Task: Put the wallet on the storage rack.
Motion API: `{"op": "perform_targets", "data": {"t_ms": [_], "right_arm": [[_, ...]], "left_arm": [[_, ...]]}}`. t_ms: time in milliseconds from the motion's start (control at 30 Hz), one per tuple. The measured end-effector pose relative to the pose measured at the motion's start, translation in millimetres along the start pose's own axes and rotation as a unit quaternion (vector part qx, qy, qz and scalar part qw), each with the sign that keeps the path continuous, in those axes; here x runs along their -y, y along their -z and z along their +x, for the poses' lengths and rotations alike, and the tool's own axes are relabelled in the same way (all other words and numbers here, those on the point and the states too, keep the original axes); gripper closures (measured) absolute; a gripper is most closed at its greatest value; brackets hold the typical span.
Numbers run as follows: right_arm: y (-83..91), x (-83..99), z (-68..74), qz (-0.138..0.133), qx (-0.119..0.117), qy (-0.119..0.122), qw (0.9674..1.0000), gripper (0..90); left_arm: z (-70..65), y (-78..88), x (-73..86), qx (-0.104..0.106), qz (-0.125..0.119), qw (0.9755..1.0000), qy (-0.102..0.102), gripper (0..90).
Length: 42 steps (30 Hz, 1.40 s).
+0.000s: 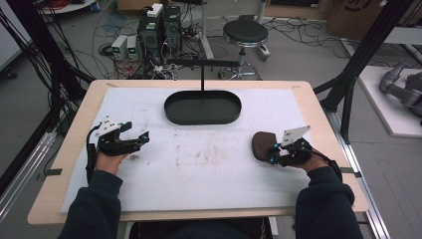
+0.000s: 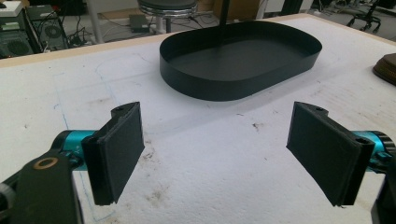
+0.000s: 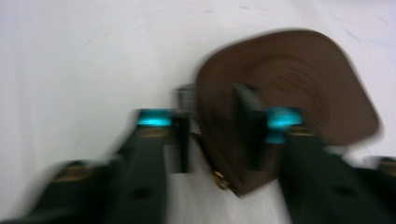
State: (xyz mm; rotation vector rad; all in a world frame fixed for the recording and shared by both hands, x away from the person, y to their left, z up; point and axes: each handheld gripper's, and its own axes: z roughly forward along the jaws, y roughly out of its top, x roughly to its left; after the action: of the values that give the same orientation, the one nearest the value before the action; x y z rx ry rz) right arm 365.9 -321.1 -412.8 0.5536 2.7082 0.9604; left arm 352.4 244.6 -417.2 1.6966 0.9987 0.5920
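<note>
- Right claw [image 3: 212, 135]: jaws stand at a narrow-to-middling gap and straddle the near edge of the brown leather pouch [image 3: 289, 102]. One pad [image 3: 250, 126] lies over the pouch face, the other [image 3: 183, 135] sits just off its rim. The right gripper view is blurred, so I cannot tell whether the pads press on the leather; I read it as not yet gripped.
- Left claw [image 2: 219, 154]: jaws wide, nothing between the pads, hovering low over the white foam sheet [image 2: 210, 186] that covers the desk [image 1: 64, 149].
- Position of the work item: in the high view the pouch [image 1: 261, 144] lies flat on the foam at my right, touching the right claw [image 1: 272, 152], well apart from the black oval tray [image 1: 203, 107] at the far middle of the desk. The tray is empty; a black T-shaped stand [image 1: 202, 69] rises from it.
- Step in hand, as I judge it: acquiring the pouch with the right claw, approach done, grasp not confirmed.
- Next move calls for: closing the jaws squarely on the pouch edge until the leather is pinched, then lifting clear of the foam before any travel, probably toward the tray.
- Caution: a small brass fitting [image 3: 219, 179] shows at the near rim; the pads should seat on leather, not on it.
</note>
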Motion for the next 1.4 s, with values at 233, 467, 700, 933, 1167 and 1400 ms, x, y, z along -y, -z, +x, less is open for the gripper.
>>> {"op": "perform_targets", "data": {"t_ms": [233, 467, 700, 933, 1167, 1400], "right_arm": [[-3.7, 9.9, -19.1, -0.048, 0.075, -0.241, 0.9665, 26.2], [-21.2, 8.6, -18.9, -0.023, 0.073, -0.275, 0.9583, 17.6], [-22.8, 11.3, -19.2, -0.027, 0.067, -0.288, 0.9551, 17.6], [-24.5, 14.5, -22.4, -0.027, 0.045, -0.314, 0.9479, 19.1], [-24.0, 15.0, -24.5, -0.030, 0.024, -0.321, 0.9464, 28.3], [-23.5, -0.1, -17.1, -0.027, 0.036, -0.268, 0.9623, 43.5]], "left_arm": [[0.0, -0.6, 0.2, 0.000, 0.001, 1.0000, 0.001, 18.4], [0.3, -0.6, 0.3, 0.001, 0.003, 1.0000, 0.001, 18.4], [-0.2, -1.5, 0.6, 0.002, 0.004, 1.0000, -0.002, 18.4], [-0.5, -2.7, 1.1, 0.003, 0.009, 1.0000, -0.002, 18.4], [-1.8, -4.9, 1.4, 0.004, 0.011, 0.9999, -0.005, 18.4], [-1.3, -4.4, 1.4, 0.003, 0.010, 0.9999, -0.004, 18.4]]}}
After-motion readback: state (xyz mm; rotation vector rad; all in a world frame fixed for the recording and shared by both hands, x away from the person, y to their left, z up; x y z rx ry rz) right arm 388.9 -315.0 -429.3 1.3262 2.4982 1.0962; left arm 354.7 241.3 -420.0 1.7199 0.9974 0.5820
